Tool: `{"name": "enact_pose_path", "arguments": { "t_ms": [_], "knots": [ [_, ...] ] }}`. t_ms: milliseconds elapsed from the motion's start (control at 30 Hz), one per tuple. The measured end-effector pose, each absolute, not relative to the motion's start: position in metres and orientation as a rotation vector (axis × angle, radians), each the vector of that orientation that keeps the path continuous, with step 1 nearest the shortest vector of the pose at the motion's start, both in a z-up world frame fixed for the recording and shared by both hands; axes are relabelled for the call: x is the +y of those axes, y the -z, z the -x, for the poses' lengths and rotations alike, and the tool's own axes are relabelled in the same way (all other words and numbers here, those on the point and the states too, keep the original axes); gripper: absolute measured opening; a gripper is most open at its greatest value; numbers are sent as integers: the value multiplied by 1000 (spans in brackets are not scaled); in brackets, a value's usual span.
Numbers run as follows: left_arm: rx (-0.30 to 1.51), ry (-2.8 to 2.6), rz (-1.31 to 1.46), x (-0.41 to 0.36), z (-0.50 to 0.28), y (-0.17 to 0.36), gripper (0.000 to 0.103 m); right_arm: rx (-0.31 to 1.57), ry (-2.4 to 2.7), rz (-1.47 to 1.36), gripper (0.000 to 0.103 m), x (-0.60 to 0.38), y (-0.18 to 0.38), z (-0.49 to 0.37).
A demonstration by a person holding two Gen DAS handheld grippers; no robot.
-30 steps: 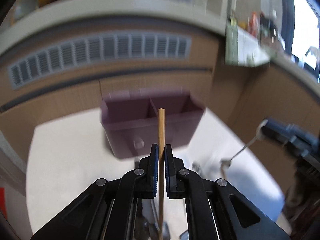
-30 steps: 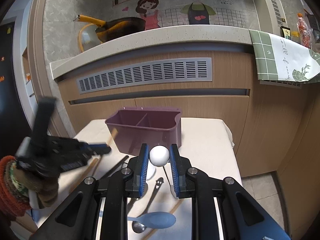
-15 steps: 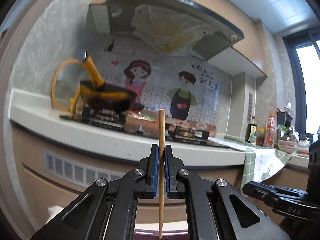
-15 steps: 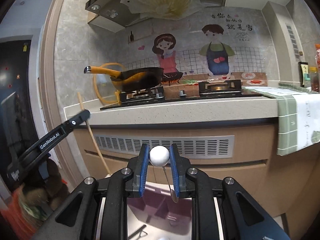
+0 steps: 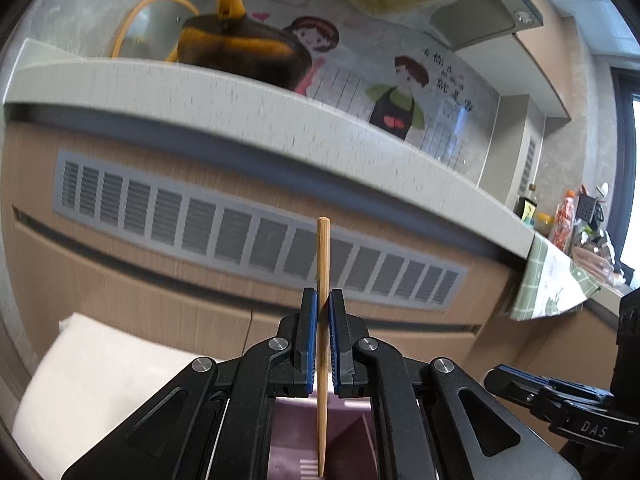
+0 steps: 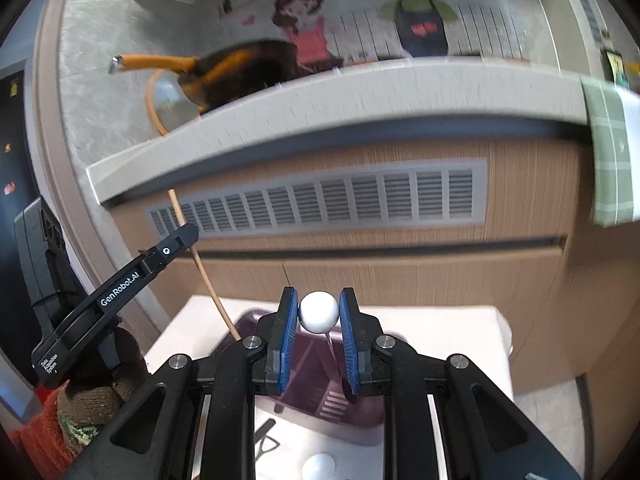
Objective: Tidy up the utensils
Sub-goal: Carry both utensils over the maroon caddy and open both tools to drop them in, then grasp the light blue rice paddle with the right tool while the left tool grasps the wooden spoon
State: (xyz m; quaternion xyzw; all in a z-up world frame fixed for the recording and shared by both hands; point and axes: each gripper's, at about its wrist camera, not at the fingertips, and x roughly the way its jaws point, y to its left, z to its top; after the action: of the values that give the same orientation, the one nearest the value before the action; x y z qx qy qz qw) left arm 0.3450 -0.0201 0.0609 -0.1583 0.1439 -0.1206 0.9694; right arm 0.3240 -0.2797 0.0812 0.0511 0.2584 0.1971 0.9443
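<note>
left gripper (image 5: pixel 323 332) gripping upright chopstick (image 5: pixel 322 320) at frame centre | right gripper (image 6: pixel 319 336) pinching white-ball utensil (image 6: pixel 319 317) | purple caddy (image 6: pixel 312 364) sitting below both

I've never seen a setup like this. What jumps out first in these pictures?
A thin wooden chopstick stands upright, pinched in the left hand-held gripper, its lower end over the purple organizer box. The right hand-held gripper clamps a white ball-topped utensil above the same box. Behind, an orange-handled pan sits on the counter.

Left claw (image 6: pixel 176 246) reads "GenRobot.AI"; right claw (image 5: pixel 520 380) reads "DAS".
</note>
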Motion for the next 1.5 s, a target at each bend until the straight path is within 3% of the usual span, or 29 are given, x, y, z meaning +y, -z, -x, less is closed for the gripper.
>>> {"name": "enact_pose_path", "arguments": {
  "t_ms": [267,533,633,933,1167,1500],
  "knots": [
    [417,356,330,-27,-344,-37,9,619,-399,-94,20,-275,-55,-328],
    [384,292,293,-8,-282,-52,24,452,-360,-37,23,-285,-77,-273],
    [432,250,229,0,-260,-46,24,434,-348,24,23,-289,-75,-248],
    [744,219,83,8,-194,21,24,675,-281,133,23,-316,5,-192],
    [783,199,141,17,-167,40,24,871,-340,-98,23,-336,47,-161],
    [829,184,165,18,-178,49,24,980,-381,-250,25,-335,71,-171]
  ]
}}
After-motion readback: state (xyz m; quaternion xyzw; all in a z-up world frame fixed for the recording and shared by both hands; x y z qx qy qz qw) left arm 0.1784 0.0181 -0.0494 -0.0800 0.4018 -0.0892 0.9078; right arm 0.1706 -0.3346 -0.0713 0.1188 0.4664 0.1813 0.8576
